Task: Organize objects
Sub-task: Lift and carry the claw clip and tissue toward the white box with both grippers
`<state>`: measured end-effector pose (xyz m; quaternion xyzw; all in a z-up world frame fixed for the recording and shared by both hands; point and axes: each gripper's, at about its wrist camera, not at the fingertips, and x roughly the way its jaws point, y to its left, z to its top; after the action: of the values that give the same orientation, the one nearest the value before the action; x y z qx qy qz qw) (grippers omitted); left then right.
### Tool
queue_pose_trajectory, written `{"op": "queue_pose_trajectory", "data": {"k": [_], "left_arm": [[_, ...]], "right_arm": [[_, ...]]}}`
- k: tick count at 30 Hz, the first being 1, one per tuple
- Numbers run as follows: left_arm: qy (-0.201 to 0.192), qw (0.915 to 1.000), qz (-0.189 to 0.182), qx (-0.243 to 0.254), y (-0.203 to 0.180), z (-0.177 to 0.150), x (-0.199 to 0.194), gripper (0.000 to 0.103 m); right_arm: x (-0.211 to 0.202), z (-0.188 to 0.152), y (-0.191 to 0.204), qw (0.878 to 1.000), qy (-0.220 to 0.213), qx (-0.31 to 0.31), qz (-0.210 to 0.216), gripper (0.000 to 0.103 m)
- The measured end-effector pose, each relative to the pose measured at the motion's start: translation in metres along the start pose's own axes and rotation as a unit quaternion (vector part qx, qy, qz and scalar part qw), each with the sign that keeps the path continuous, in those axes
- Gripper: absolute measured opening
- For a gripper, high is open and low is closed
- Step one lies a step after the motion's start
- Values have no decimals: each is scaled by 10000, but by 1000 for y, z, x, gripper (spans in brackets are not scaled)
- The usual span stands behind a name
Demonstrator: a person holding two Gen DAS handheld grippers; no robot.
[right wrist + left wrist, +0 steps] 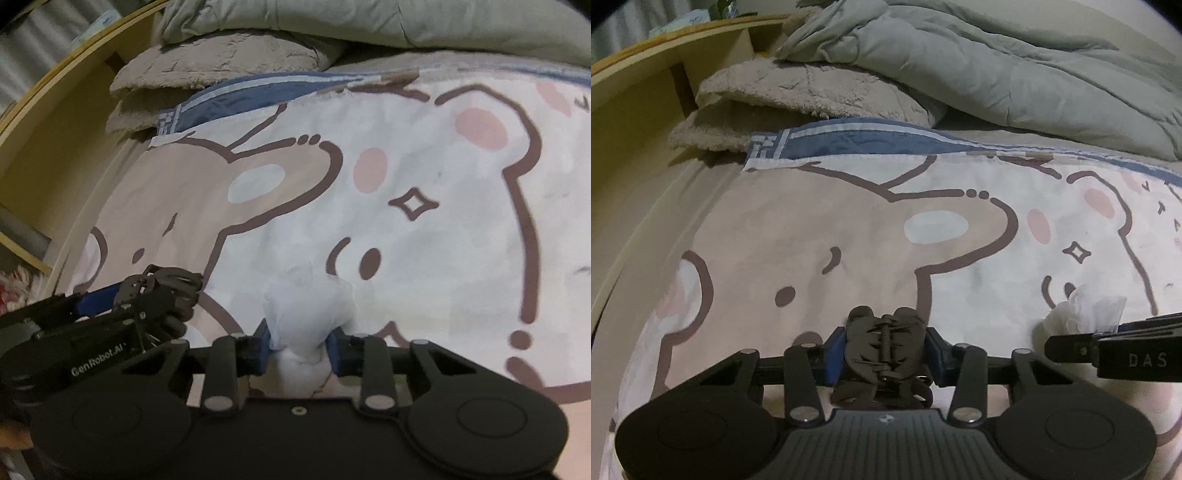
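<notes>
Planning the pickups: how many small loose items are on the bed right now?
2. A black hair claw clip sits in the left gripper; a crumpled white tissue sits in the right gripper. The bedding may hide others.

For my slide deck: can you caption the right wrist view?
Right gripper clamps a white crumpled tissue on the bear-print bedsheet; left gripper holds a black hair claw.

Grey duvet (997, 66) cropped at frame edge

Bed (646, 229), bear-print sheet (960, 266), grey duvet (997, 66), fleece blanket (798, 96)
</notes>
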<state>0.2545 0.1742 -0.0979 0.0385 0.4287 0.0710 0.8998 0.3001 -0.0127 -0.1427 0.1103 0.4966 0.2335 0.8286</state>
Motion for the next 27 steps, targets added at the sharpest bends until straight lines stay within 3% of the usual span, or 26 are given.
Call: {"op": "queue_pose_trajectory", "data": {"k": [12,19,27], "left_arm": [[-480,9970,-284,-543,-6,9,-66,45],[-782,9936,-601,-557,-32,11,-113,45],[-1053,9912,-691,-419,-59,5,-152,45]], "right_arm": [[-80,3,2,9972,-599,-418,-160,31],[-135,-2,-6,9928,-975,-623,-324,31],[-181,-14,-33,9893,-1231,-552,-561,31]]}}
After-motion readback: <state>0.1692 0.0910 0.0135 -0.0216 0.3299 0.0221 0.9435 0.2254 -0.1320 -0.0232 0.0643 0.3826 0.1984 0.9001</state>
